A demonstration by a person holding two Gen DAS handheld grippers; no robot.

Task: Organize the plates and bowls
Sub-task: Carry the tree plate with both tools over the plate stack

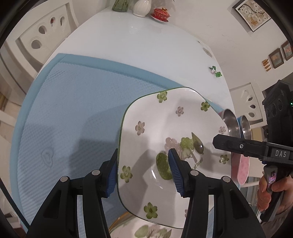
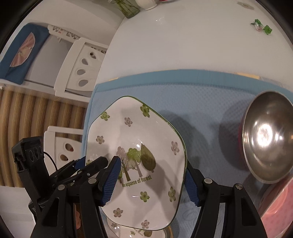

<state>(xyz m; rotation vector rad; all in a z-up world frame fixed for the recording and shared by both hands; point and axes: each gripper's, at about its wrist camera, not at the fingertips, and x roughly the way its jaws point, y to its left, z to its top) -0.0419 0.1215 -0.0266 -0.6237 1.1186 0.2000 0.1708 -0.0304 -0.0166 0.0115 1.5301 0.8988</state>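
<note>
**Two Claws, One Flowery Plate**

A square plate (image 1: 164,139) with green and pink flowers and little trees is up in the air, tilted, above the blue mat (image 1: 69,109). The left claw (image 1: 143,170) pinches the plate's edge, one blue pad on top and one under it. The right claw (image 2: 152,181) also has a blue pad on each side of the plate, one on its face and one at its far edge, so it looks like it is gripping too.

Right under the plate is another plate (image 2: 139,231) with the same pictures. A shiny metal bowl (image 2: 267,137) sits on the mat to the right, tucked inside other bowls. The mat lies on a white surface (image 1: 146,55). Far back on it stands a red cup (image 1: 160,13).
</note>
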